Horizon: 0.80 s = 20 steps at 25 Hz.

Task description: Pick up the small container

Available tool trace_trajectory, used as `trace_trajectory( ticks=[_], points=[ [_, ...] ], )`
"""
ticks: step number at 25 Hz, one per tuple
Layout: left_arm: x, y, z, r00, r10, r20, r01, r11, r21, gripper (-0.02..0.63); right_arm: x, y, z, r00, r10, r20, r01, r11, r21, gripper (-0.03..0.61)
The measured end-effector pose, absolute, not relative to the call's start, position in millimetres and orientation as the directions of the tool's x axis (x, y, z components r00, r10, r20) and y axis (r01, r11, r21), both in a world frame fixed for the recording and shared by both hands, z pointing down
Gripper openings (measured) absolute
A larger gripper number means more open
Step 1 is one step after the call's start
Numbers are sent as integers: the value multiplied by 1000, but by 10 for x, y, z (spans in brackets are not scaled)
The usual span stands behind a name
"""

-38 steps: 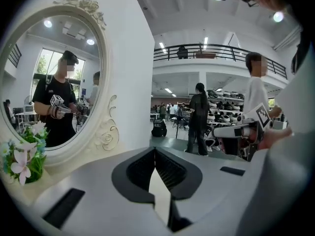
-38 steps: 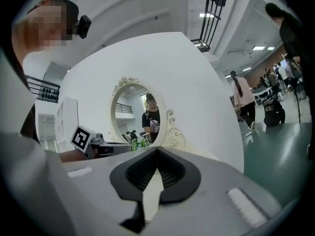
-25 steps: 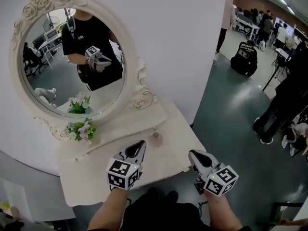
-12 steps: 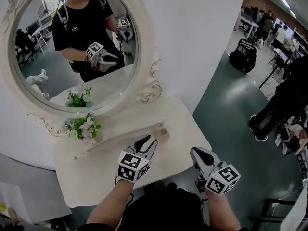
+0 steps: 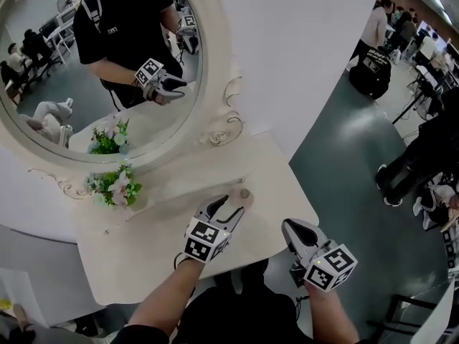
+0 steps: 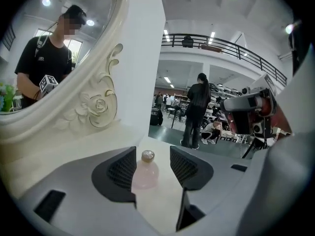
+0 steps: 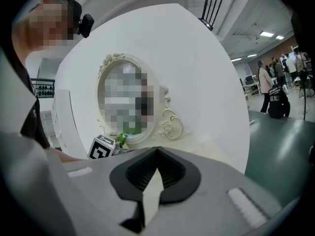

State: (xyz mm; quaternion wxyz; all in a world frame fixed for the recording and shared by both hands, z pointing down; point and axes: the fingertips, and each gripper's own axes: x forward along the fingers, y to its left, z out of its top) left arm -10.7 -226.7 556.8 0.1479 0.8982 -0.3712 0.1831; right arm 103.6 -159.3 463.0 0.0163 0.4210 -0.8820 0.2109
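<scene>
Head view has the left forearm reaching up and across the white dressing table (image 5: 161, 239), with the left gripper (image 5: 231, 203) tipped a little downward and its marker cube facing the camera. The small container (image 5: 244, 193) is a little pale pink bottle with a dull round cap. It stands upright on the table near the back ledge, below the carved frame of the mirror (image 5: 219, 84), right at the tips of that gripper. In the left gripper view the jaws have just been opening and now stand spread, with the bottle in the gap between the pads, closer to the left one. Nothing is squeezing it, and I honestly can't tell if that pad brushes it. The bottle looks pink all the way through, but I can't say what's inside. The right gripper (image 5: 289, 228) hangs by the table's front right edge, pointing roughly level toward the wall. Its own view shows the pads pressed together at the tips with nothing between them. A small bunch of flowers (image 5: 115, 186) sits at the table's left, well apart from the bottle.
</scene>
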Motion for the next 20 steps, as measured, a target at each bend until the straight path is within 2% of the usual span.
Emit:
trace_trajectory(
  ticks=[12, 20],
  points=[
    [184, -2536, 6097, 591, -639, 493, -759, -647, 71, 240, 1212, -1815, 4752, -675, -706, 217, -723, 574, -384, 11],
    [297, -2627, 6346, 561, -644, 520, -777, -626, 63, 242, 1436, -1805, 4646, -650, -725, 227, -748, 557, -361, 11]
  ],
)
